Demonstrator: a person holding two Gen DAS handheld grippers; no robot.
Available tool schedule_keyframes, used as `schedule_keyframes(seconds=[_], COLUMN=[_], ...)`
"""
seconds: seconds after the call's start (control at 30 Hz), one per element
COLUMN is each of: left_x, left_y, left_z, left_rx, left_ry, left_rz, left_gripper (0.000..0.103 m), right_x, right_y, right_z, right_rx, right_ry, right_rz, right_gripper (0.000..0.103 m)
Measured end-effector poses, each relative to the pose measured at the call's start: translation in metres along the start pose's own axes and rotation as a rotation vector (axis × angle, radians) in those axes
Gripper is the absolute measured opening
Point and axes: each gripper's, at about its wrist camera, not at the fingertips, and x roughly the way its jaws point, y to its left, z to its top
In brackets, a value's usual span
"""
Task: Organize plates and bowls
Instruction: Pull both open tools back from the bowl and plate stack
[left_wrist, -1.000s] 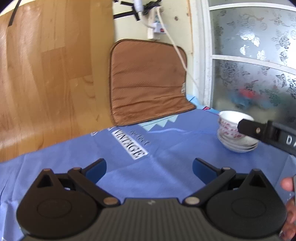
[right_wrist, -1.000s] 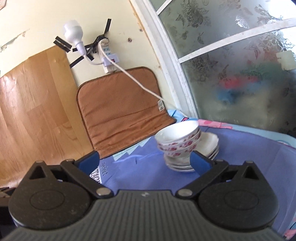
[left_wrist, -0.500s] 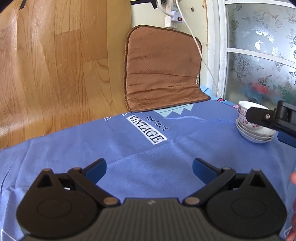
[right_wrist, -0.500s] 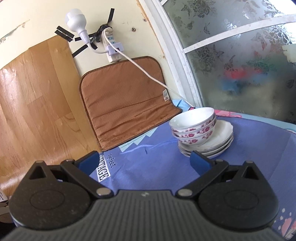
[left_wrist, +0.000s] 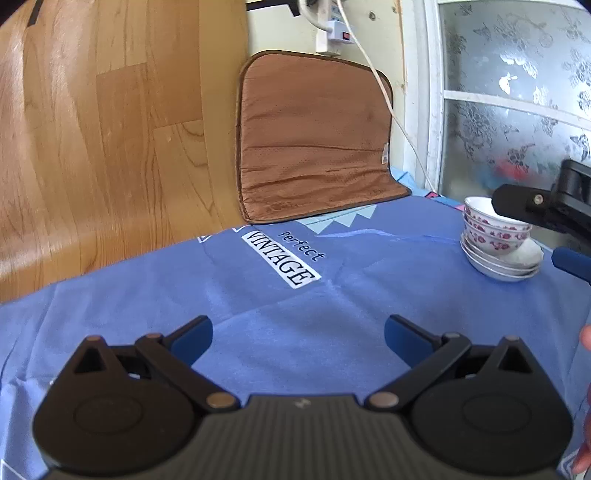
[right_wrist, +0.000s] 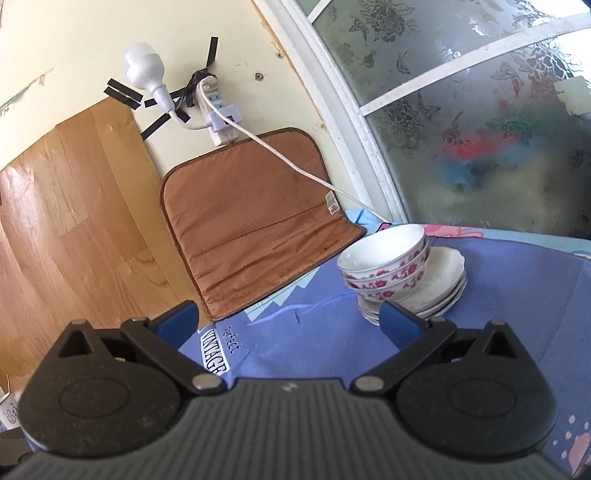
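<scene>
**A:** Start at the tools. What are they doing?

**B:** The right gripper (right_wrist: 288, 319) has its blue fingers spread wide with nothing between them, and it sits just short of the crockery. The left gripper (left_wrist: 298, 334) is likewise spread and empty, over bare blue tablecloth (left_wrist: 332, 302), well apart from the stack.

**A:** And the stack itself?

**B:** Three nested bowls (right_wrist: 386, 264) with red flowers sit on a pile of white plates (right_wrist: 441, 280), off-centre toward the side nearer the brown cushion (right_wrist: 251, 229). The whole pile stands just beside the cushion's lower corner, between it and the frosted window (right_wrist: 480, 140).

**A:** How would it handle?

**B:** I judge it glazed ceramic: stiff, slick, breakable, and heavy as a pile. The bowls look liftable one at a time by pinching the rim wall, one finger inside and one outside. The plates are thin-edged and scalloped, so a rim pinch there would likely be shallow and prone to slipping.

**A:** Room to move?

**B:** On the side of the stack away from the cushion, a different patterned cloth begins, so the table edge may be near, though I cannot tell where. Toward the "VINTAGE" print (left_wrist: 280, 260), on the cushion's near side, the cloth lies open and flat. A white cable (right_wrist: 295, 166) hangs down across the cushion toward the stack; it's best avoided.
</scene>
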Motion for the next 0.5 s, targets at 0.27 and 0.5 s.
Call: schedule_keyframes(seconds=[0.27, 0.5], left_x=[-0.004, -0.006], left_y=[-0.014, -0.017], left_z=[0.001, 0.002], left_rx=[0.059, 0.066], left_ry=[-0.009, -0.01], left_rz=[0.006, -0.001], left_gripper=[0.103, 0.103], right_x=[-0.003, -0.008], right_y=[-0.007, -0.009], right_z=[0.001, 0.002], right_rx=[0.034, 0.048], right_ry=[-0.003, -0.027], right_rz=[0.0, 0.009], right_gripper=[0.103, 0.103])
